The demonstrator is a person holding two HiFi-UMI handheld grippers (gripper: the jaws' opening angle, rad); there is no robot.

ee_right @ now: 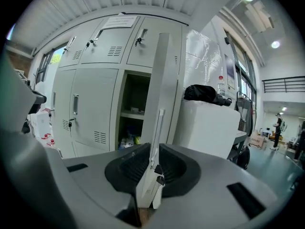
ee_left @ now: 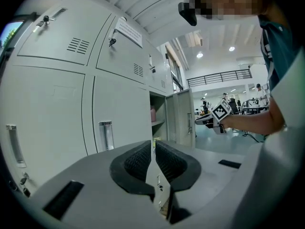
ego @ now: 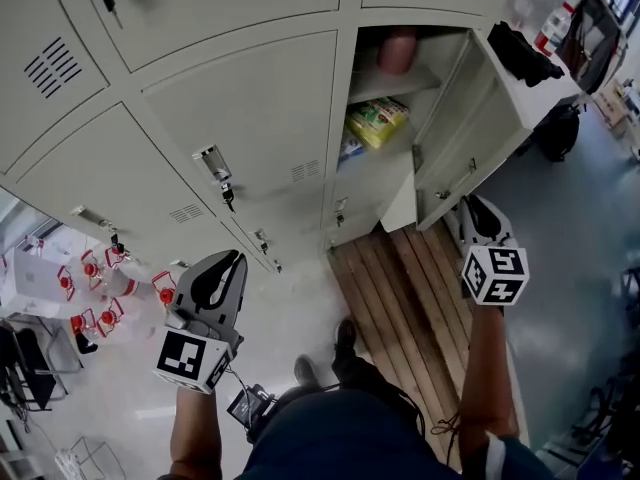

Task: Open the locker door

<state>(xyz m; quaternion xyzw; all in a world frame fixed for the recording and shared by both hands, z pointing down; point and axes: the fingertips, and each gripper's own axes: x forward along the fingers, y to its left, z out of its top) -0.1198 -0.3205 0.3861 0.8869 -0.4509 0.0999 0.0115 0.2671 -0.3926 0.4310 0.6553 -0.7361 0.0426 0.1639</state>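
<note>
The grey locker door (ego: pixel 470 118) stands swung out to the right, and its compartment shows a shelf, a pink thing (ego: pixel 398 53) and a yellow-green packet (ego: pixel 378 120). My right gripper (ego: pixel 478 213) is at the door's lower free edge. In the right gripper view the door's edge (ee_right: pixel 162 80) runs upright between the jaws, and my right gripper (ee_right: pixel 153 151) is shut on it beside the small latch. My left gripper (ego: pixel 222 268) hangs low and left, away from the lockers. Its jaws (ee_left: pixel 153 149) are shut with nothing held.
Closed lockers with keys and handles (ego: pixel 215 163) fill the wall on the left. A white cabinet (ego: pixel 545 93) with a black bag (ego: pixel 522 53) stands behind the open door. Wooden planks (ego: pixel 400 278) lie under the door. Red-and-white items (ego: pixel 95 278) sit at the far left.
</note>
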